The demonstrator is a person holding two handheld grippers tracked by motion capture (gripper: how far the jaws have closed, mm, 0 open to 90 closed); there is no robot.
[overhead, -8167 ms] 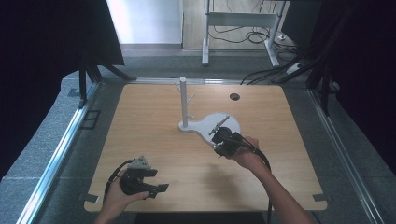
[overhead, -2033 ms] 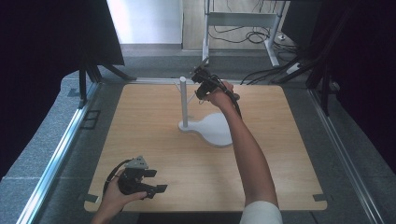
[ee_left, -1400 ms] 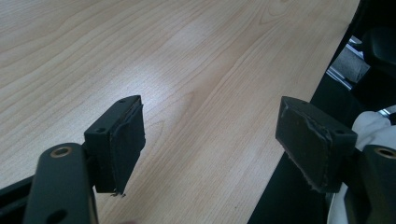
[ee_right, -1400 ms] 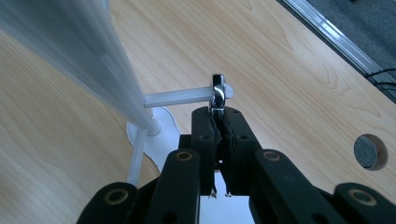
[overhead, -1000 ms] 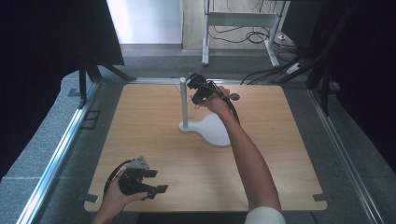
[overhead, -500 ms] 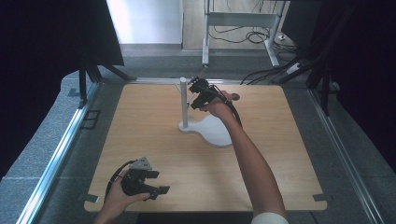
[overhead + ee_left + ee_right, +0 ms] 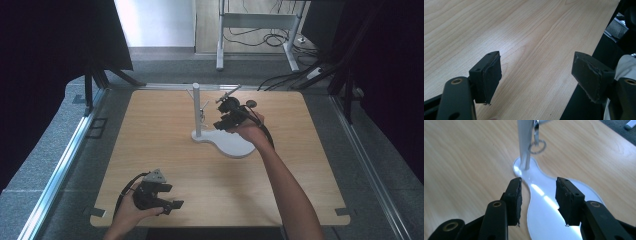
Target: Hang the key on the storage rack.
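Two tongs: we have the right tongs (image 7: 218,123) beside the white stand (image 7: 220,139), and the left tongs (image 7: 172,203) low at the near edge of the desk (image 7: 300,165).
Right tongs: their jaws have just been opening and now stand about half apart with nothing between them; in the right gripper view they hang over the stand's glossy base (image 7: 549,202).
Change: a second ago these tongs were up against the post's arm; now they sit back from it and lower.
Key ring: a small metal ring (image 7: 537,147) hangs from a hook on the post (image 7: 196,107), clear of the tongs.
Meaning: we judge the ring hung and let go (the hanging step looks done), so what remains is to draw the hand away.
Left tongs: wide open and empty over bare wood in the left gripper view (image 7: 536,72).
Surface: pale wood-grain desk, bare but for the stand.
Room: grey floor (image 7: 45,150) around the desk, dark curtains at both sides, a metal frame and loose cables (image 7: 260,37) beyond.
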